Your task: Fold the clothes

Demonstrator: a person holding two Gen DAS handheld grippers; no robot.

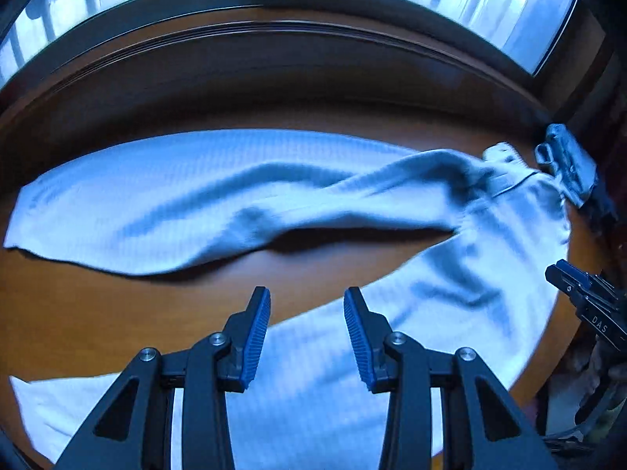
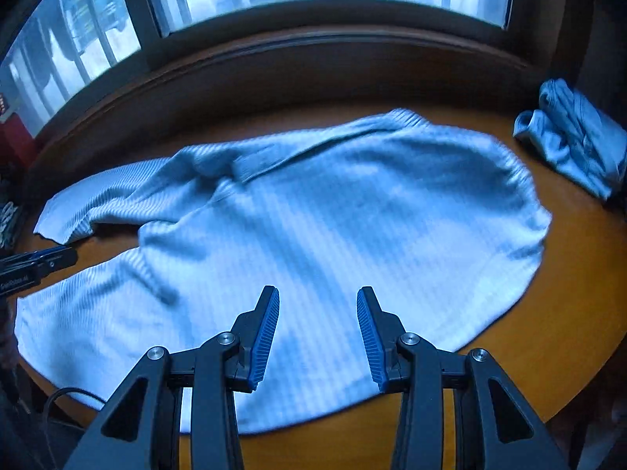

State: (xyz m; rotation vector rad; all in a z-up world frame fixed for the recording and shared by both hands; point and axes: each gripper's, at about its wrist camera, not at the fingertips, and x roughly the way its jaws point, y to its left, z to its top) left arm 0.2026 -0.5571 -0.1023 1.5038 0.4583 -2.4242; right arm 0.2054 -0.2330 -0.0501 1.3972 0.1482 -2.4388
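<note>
A pale ribbed sweater (image 2: 321, 235) lies spread on the wooden table (image 2: 568, 274). In the left wrist view one long sleeve (image 1: 188, 199) stretches to the left and its body (image 1: 450, 305) runs down the right. My left gripper (image 1: 307, 305) hovers open above the bare wood between sleeve and body, nothing between its blue pads. My right gripper (image 2: 317, 305) hangs open over the sweater's lower body, holding nothing. The right gripper's tip (image 1: 580, 293) shows at the left wrist view's right edge; the left gripper's tip (image 2: 35, 266) shows at the right wrist view's left edge.
A folded pale garment (image 2: 572, 141) sits at the table's far right corner, also seen as the folded pile (image 1: 568, 164) in the left wrist view. A dark window frame and sill (image 2: 313, 51) run behind the table. A cable (image 2: 66, 395) hangs off the near left edge.
</note>
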